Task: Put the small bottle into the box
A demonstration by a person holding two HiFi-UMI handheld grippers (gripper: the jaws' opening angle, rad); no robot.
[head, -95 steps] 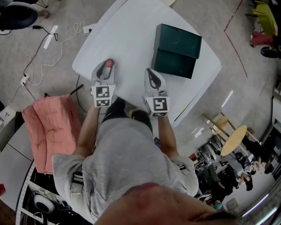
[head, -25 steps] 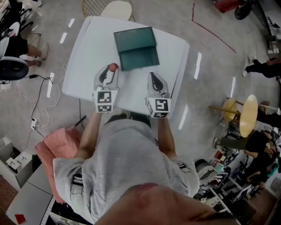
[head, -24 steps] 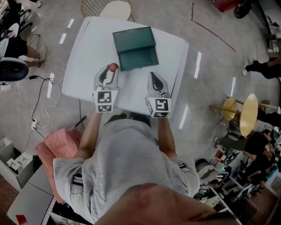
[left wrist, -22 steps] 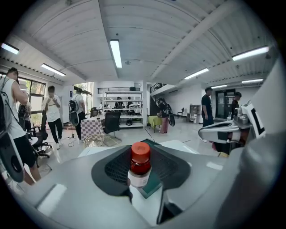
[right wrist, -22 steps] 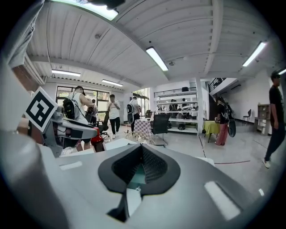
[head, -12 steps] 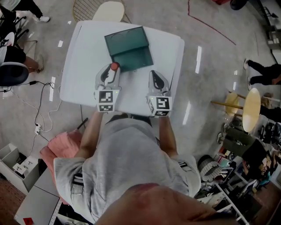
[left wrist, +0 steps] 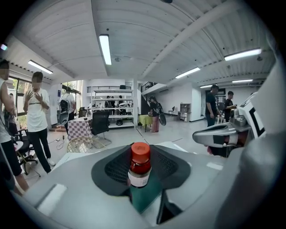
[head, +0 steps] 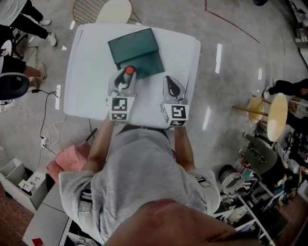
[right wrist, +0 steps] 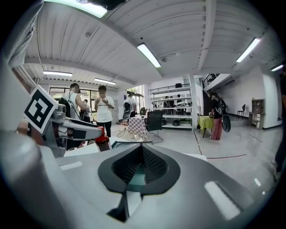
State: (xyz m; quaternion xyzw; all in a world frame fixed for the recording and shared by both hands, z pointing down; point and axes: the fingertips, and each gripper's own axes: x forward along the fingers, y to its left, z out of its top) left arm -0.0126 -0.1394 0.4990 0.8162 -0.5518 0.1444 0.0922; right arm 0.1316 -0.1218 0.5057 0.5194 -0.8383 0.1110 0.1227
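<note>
Holding the small bottle (head: 129,71) upright, the left gripper (head: 126,79) has its jaws clamped on the bottle's body; the red cap and white label stick up above them in the left gripper view. In the head view the bottle shows right at the near edge of the dark green box (head: 136,52); cannot tell whether it touches the box. The box sits open on the white bench (head: 86,72), lid part on the far side, toward the bench's far half. The right gripper (head: 168,82) is beside the left one, over the bench just right of the box's near corner, with its jaws closed together and nothing between them; only a bit of green box shows through the gap behind the pads in the right gripper view. Both grippers point away from the person toward the box. A round wire chair (head: 102,10) stands at the bench's far end, and a pink cloth (head: 67,157) lies on the floor left of the person
</note>
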